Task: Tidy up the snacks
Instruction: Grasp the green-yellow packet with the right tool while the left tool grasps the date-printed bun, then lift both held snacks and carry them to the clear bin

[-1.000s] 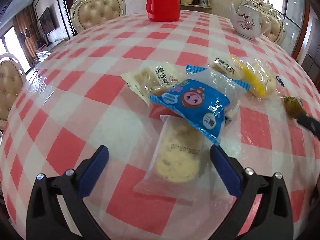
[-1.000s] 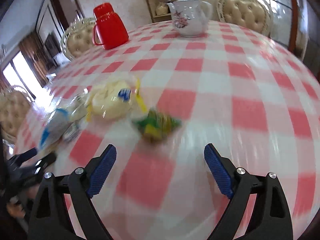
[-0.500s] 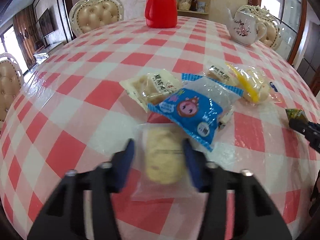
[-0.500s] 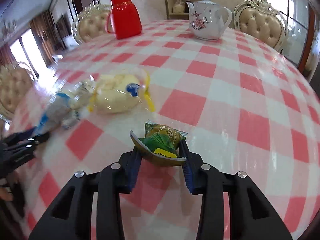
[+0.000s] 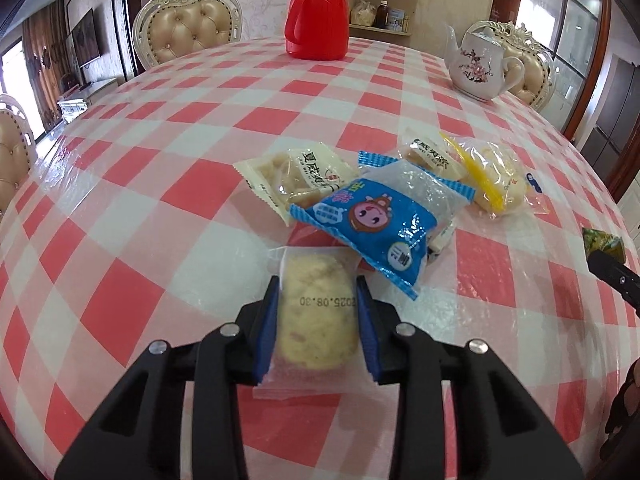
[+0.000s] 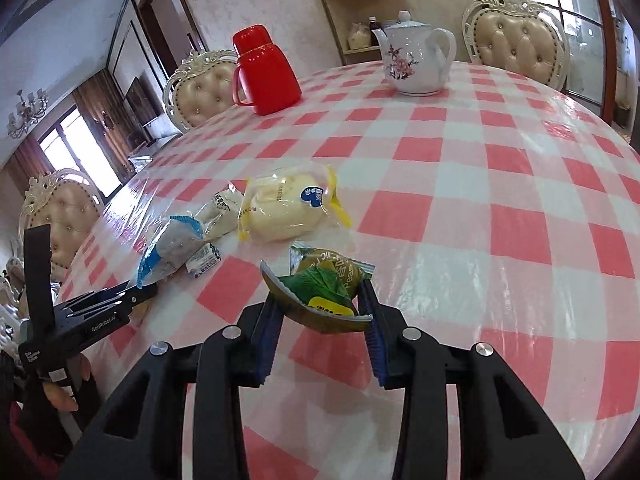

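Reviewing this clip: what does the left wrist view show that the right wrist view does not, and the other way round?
Left wrist only: the left tool shut on the clear-wrapped cake, and the white biscuit pack at the pile's left edge.

Right wrist only: the right tool shut on the green snack packet, and a hand holding the left tool's body.

Both: the red jug, white teapot, yellow-striped bread bag, blue-edged packet and checked tablecloth.

Small white packet mostly hidden under blue packet; shelf jars too small to read.
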Available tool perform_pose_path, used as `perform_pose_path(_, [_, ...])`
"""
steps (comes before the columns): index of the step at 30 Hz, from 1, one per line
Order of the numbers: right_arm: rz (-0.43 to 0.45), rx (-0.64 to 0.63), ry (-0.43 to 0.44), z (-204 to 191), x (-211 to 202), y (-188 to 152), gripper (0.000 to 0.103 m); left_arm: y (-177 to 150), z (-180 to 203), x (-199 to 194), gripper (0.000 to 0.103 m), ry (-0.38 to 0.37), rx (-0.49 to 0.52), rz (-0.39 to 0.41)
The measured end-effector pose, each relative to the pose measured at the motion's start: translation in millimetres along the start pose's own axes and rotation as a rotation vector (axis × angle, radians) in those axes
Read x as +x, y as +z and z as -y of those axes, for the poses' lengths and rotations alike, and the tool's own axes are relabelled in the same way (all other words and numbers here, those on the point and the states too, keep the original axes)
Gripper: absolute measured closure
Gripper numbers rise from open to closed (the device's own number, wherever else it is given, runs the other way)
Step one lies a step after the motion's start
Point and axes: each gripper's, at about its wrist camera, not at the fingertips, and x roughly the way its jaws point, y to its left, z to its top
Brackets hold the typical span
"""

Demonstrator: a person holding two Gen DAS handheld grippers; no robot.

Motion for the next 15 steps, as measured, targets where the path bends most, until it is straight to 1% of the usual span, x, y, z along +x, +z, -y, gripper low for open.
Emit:
perform_pose_path(5, [0.018, 0.031, 0.003, 8, -1, -1, 0.065, 0, -4, -1, 0.067, -0.021, -0.020, 0.004])
perform_pose_path(9, [0.031, 0.080, 0.018, 15, -7, -7, 0.065, -8, -14, -9, 0.067, -0.016, -0.076, 0.009])
perform_pose_path(11, [0.037, 0.093, 0.019, 14, -13, -14, 0.065, -20, -16, -23, 0.067, -0.010, -0.099, 0.014])
perform_pose_path(13, [0.042, 0.090, 0.026, 9, -19, -21, 0.065, -28, -15, -39, 0.067, 0.008, -0.092, 0.040])
perform_pose_path(15, [0.047, 0.078, 0.033, 0, -25, -30, 0.065, -38, -16, -58, 0.067, 0.005, -0.096, 0.062])
